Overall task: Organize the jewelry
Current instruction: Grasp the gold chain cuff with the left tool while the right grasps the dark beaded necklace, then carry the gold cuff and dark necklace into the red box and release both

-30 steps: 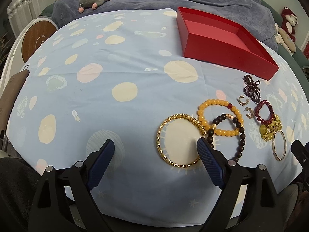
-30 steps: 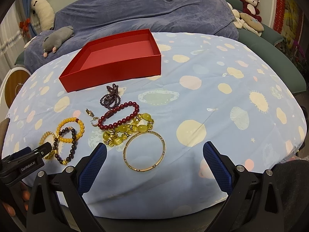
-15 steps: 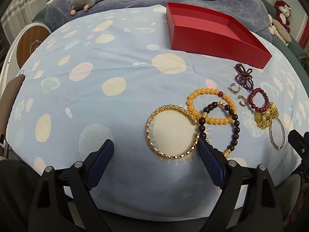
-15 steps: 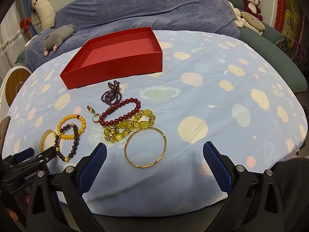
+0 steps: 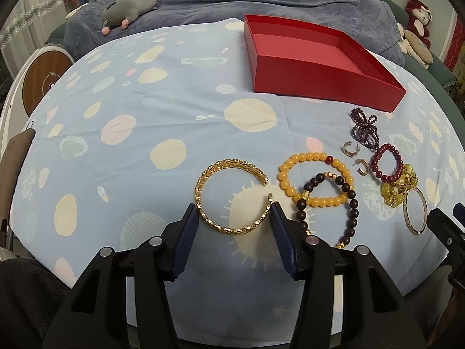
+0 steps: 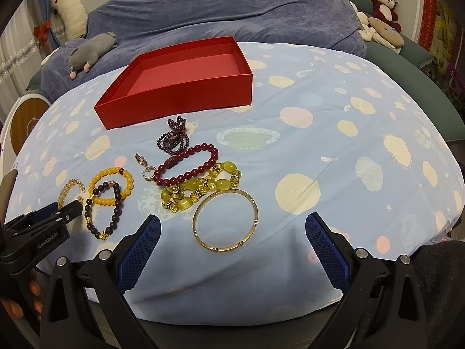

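Observation:
A gold chain cuff bracelet [image 5: 229, 197] lies on the blue spotted cloth. My left gripper [image 5: 234, 241] is partly closed, its two blue fingers on either side of the cuff's near half; contact is unclear. To its right lie an orange bead bracelet [image 5: 314, 183], a dark bead bracelet [image 5: 328, 206], two earrings [image 5: 356, 157], a red bead bracelet [image 6: 189, 164], a yellow bead bracelet [image 6: 200, 187] and a thin gold bangle [image 6: 225, 219]. My right gripper [image 6: 229, 247] is open and empty, just short of the bangle. An empty red box [image 6: 180, 80] stands behind.
A purple bead cluster [image 6: 174, 138] lies in front of the box. A blue blanket [image 6: 218, 8] with a grey plush toy [image 6: 90, 51] lies behind the table. Other plush toys [image 6: 383, 14] sit at the far right. The cloth edge hangs near me.
My left gripper has moved forward and right to the gold cuff and narrowed its fingers around it. My right gripper has stayed open with little movement.

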{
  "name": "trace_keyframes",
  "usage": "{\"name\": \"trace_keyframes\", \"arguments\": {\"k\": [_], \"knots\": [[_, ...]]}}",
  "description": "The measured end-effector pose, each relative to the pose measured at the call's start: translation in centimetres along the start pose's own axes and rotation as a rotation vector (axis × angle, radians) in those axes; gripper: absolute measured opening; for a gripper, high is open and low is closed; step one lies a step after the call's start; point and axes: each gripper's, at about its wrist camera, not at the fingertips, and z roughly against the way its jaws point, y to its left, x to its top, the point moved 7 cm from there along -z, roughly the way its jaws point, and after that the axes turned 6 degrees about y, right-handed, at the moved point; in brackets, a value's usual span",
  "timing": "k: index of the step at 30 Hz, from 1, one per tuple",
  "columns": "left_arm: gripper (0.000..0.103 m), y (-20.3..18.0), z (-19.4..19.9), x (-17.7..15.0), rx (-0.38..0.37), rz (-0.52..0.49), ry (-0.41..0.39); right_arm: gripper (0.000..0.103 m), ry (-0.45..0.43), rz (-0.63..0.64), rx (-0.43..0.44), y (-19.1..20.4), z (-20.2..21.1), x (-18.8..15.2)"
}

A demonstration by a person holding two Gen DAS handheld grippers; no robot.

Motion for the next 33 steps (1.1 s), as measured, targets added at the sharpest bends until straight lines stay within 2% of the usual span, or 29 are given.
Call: {"name": "trace_keyframes", "arguments": {"k": [8, 14, 22, 24, 28, 30, 32, 33], "knots": [[0.048, 0.7, 0.2, 1.7, -0.001, 0.033, -0.017, 0.093, -0.012, 0.016, 0.033, 1.1, -1.0, 3.1], [0.048, 0.7, -0.1, 2.7, -0.007, 0.043, -0.017, 0.084, -0.008, 0.029, 0.072, 2.8, -2.5, 6.2], [0.048, 0.7, -0.9, 4.0, -0.009, 0.053, -0.013, 0.059, 0.033, 0.1, 0.122, 5.9, -5.3, 7.9], [0.048, 0.8, -1.1, 4.4, -0.009, 0.055, -0.01, 0.045, 0.046, 0.112, 0.13, 6.4, -6.0, 8.0], [0.048, 0.8, -1.6, 4.9, -0.012, 0.056, -0.006, 0.032, 0.08, 0.12, 0.149, 7.0, -7.4, 8.1], [0.048, 0.7, -1.7, 5.0, -0.01, 0.053, -0.005, 0.019, 0.086, 0.119, 0.155, 7.0, -7.6, 8.0], [0.048, 0.7, -1.8, 5.1, -0.012, 0.053, -0.002, 0.014, 0.083, 0.118, 0.162, 6.9, -7.6, 8.0], [0.048, 0.6, -1.8, 5.2, -0.014, 0.054, -0.001, 0.008, 0.083, 0.12, 0.168, 6.9, -7.5, 7.9]]}}
